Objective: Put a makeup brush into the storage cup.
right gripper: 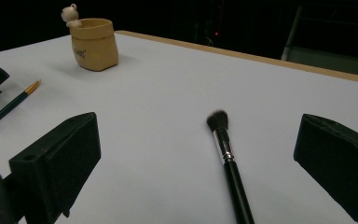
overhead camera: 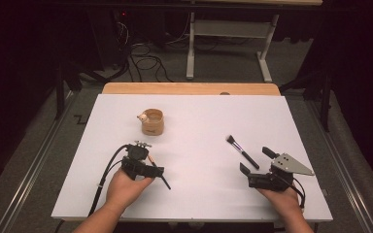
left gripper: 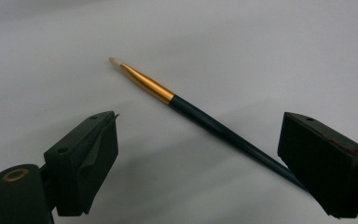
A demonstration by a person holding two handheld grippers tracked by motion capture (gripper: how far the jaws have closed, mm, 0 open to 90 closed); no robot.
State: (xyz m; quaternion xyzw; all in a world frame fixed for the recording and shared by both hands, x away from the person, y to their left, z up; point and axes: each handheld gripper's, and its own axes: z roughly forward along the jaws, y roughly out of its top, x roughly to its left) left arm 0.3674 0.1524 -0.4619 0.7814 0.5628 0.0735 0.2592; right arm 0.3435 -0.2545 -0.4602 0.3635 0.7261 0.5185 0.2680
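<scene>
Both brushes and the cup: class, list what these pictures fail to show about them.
- Thin brush: handle end hidden behind a jaw, left gripper view.
- Makeup brush: handle cut off by the bottom edge, right gripper view.
- Cup: inside hidden by its wall; its print is too small to read.

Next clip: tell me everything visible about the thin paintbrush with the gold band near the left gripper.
The thin paintbrush has a dark, slender handle, a shiny gold metal band tapering to a small pale bristle tip, and lies flat on the white table. In the left gripper view it runs diagonally between the open jaws of the left gripper, neither jaw closed on it; its handle end passes behind one jaw. In the right gripper view its tip points roughly toward the tan cup, well apart from it.
</scene>
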